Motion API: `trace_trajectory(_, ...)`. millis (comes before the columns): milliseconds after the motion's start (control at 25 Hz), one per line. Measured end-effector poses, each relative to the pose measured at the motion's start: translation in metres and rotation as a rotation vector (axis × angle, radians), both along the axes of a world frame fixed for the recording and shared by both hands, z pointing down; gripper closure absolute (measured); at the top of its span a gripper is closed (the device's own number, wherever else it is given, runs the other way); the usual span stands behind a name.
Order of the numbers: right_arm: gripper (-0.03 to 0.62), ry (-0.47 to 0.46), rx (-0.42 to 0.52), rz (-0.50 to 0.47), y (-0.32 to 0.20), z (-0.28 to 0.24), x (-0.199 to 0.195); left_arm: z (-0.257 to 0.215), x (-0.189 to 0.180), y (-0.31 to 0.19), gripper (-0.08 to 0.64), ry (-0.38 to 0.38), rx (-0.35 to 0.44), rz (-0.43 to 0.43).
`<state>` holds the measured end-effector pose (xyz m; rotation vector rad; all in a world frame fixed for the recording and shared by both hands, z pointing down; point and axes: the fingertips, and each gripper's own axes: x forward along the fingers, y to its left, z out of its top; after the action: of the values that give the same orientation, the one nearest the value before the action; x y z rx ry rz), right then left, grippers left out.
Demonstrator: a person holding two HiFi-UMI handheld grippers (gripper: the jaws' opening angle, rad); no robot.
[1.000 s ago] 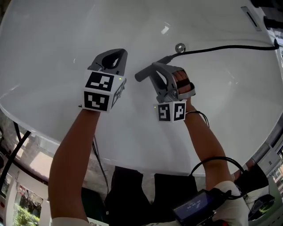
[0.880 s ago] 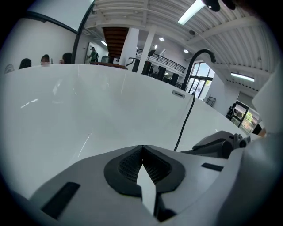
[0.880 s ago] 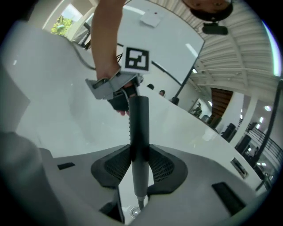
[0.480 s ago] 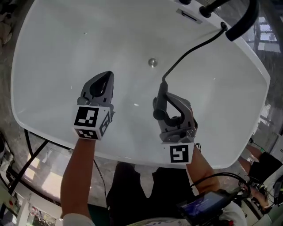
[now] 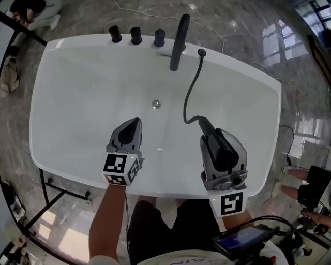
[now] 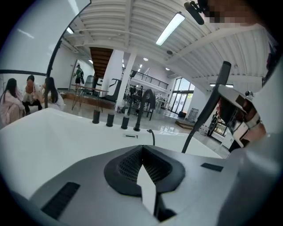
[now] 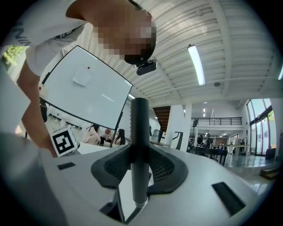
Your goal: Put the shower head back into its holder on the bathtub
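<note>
The dark wand-shaped shower head [image 5: 221,150] lies between the jaws of my right gripper [image 5: 212,138], which is shut on its handle above the tub's near right part. In the right gripper view the shower head [image 7: 140,128] stands upright in the right gripper [image 7: 140,152]. Its black hose [image 5: 188,96] curves back to a black socket [image 5: 201,53] on the white bathtub's far rim [image 5: 93,42]. My left gripper [image 5: 136,122] hovers shut and empty over the tub's near side; in its own view the left gripper [image 6: 141,149] has its jaw tips meeting.
On the far rim stand three black knobs [image 5: 136,35] and a black spout [image 5: 179,40]. A round drain [image 5: 155,104] sits in the tub floor. Marble floor surrounds the tub, with people at the far left [image 5: 32,14] and right [image 5: 307,181].
Both grippers have risen out of the tub and the whole tub has come into view. The right gripper has rolled, bringing the shower head round to lie lengthwise on top.
</note>
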<state>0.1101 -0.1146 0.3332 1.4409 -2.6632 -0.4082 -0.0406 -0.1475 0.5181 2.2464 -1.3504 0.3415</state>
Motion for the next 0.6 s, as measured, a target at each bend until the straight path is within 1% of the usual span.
trace_trajectory(160, 0.464, -0.019, 0.042, 0.042, -0.006, -0.065, 0.034, -0.048, 0.032, 0.007, 0.545, 0.024, 0.011, 0.022)
trace_trajectory(320, 0.465, -0.023, 0.062, 0.088, -0.021, -0.117, 0.069, -0.103, 0.054, 0.003, 0.545, 0.062, 0.045, 0.026)
trace_trajectory(440, 0.465, -0.042, 0.1, 0.115, -0.027, -0.154, 0.09, -0.13, 0.064, -0.001, 0.545, 0.077, 0.068, 0.033)
trace_trajectory(600, 0.465, -0.053, 0.173, 0.127, -0.036, -0.211, 0.102, -0.167, 0.071, -0.009, 0.543, 0.083, 0.097, 0.036)
